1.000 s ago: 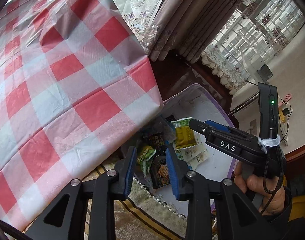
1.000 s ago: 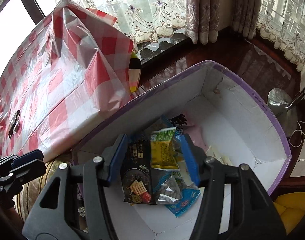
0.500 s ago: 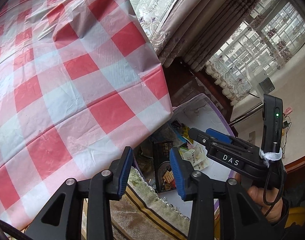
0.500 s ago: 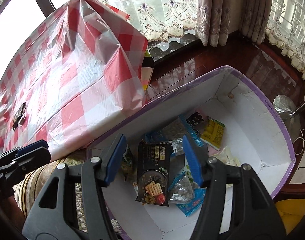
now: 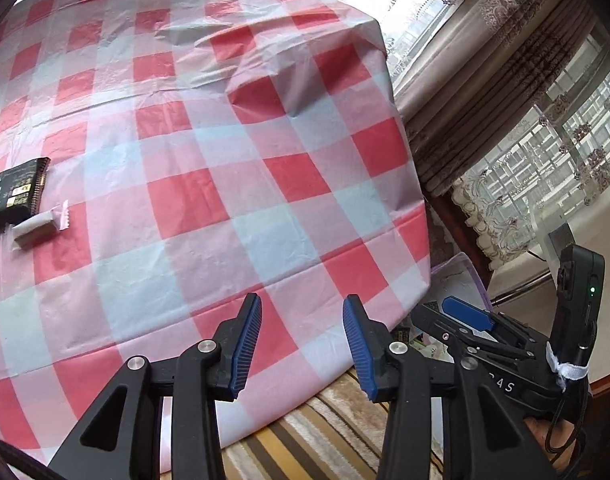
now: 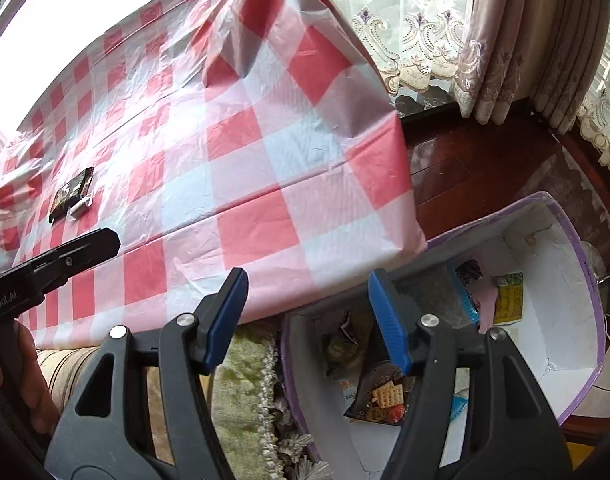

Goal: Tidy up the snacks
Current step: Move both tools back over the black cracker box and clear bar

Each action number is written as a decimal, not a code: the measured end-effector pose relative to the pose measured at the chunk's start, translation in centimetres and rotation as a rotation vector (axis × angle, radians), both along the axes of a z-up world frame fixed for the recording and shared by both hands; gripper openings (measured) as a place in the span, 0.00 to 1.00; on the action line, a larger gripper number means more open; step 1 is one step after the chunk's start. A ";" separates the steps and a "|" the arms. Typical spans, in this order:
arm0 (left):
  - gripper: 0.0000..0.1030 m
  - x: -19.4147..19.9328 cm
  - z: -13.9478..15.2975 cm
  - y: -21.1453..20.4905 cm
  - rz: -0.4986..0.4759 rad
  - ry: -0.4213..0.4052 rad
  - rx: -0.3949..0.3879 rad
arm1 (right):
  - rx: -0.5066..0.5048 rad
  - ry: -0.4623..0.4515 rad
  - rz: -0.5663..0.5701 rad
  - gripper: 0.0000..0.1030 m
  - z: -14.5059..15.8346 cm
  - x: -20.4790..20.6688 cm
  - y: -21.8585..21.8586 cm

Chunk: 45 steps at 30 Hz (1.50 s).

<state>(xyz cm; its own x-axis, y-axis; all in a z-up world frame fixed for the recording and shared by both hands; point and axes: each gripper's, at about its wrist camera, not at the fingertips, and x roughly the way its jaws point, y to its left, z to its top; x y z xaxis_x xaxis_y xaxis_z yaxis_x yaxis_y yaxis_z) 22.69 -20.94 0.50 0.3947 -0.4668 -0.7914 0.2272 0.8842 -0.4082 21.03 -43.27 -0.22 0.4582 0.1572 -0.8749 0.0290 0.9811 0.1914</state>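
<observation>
As both jaws widen empty, left gripper point(image 5: 301, 344) and right gripper point(image 6: 307, 320) face tabletop point(image 5: 193, 184); dark snack packet point(image 5: 13, 196): light, crinkly, slippery — pinch flat edge.

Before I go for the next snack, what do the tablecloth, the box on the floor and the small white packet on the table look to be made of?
Tablecloth: thin plastic sheet, glossy; it creases sharply and shines.
Box: probably cardboard, matt white inside with a purple rim; folded seams show.
White packet: looks like plastic film, with a crimped pink end.
</observation>
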 end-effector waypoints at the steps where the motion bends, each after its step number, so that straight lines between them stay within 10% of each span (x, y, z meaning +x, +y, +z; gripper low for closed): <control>1: 0.44 0.2 0.0 0.9 0.020 -0.003 0.000 | -0.005 -0.004 0.017 0.64 0.1 0.2 0.8; 22: 0.61 3.7 -1.6 19.3 0.421 -0.012 -0.030 | -0.095 -0.086 0.397 0.67 1.4 6.2 17.3; 45: 0.61 2.2 -4.1 28.0 0.606 0.022 -0.164 | -0.247 -0.143 0.808 0.66 -1.6 9.7 32.2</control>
